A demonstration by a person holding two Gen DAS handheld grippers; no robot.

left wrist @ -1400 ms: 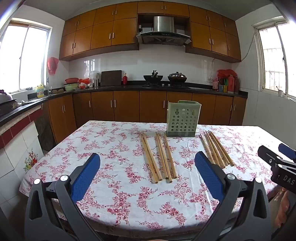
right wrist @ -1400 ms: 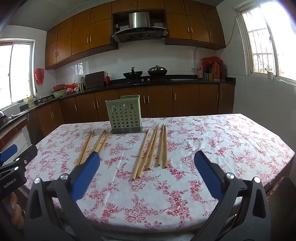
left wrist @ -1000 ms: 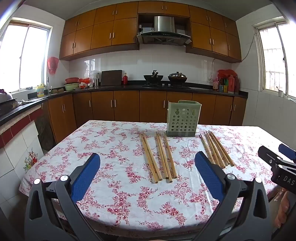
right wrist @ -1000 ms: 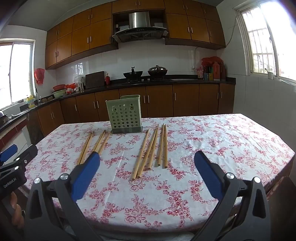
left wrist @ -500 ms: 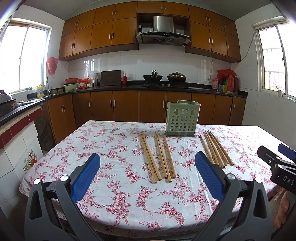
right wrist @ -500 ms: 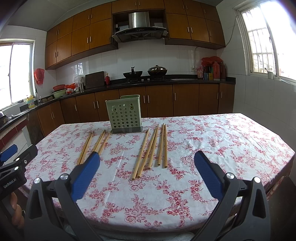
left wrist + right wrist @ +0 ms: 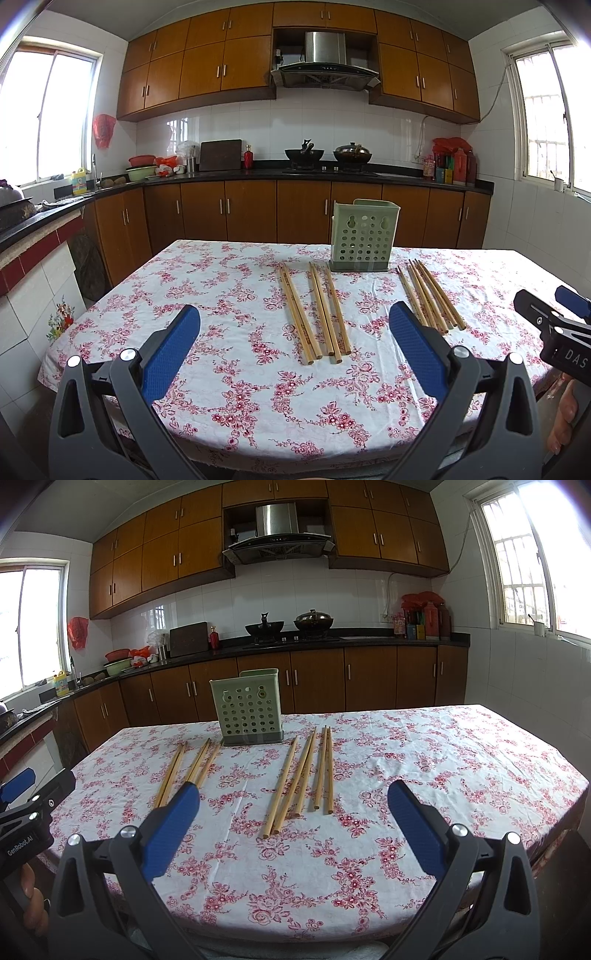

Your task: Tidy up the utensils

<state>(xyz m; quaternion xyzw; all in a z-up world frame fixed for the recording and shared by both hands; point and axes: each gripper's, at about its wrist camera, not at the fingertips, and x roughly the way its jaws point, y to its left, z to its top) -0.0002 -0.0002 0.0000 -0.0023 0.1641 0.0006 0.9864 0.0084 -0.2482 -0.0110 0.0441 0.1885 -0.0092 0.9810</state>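
Observation:
Two groups of wooden chopsticks lie on the floral tablecloth in front of a pale green perforated utensil holder (image 7: 364, 240) (image 7: 249, 712). The left group (image 7: 317, 314) (image 7: 192, 768) has several sticks; the right group (image 7: 430, 297) (image 7: 303, 775) has several more. My left gripper (image 7: 293, 350) hovers open over the table's near edge, short of the left group, with nothing between its blue pads. My right gripper (image 7: 293, 830) is open too, near the front edge, facing the right group, holding nothing. Each gripper shows at the side of the other's view.
The table (image 7: 221, 295) fills the middle of a kitchen. Brown cabinets and a dark counter (image 7: 258, 173) with pots, bottles and a cutting board run behind it. A tiled ledge (image 7: 33, 258) stands at the left. A hand (image 7: 33, 897) holds the left gripper's handle.
Almost nothing differs. Both grippers stay open near the front edge, with only a slight drift of the left view.

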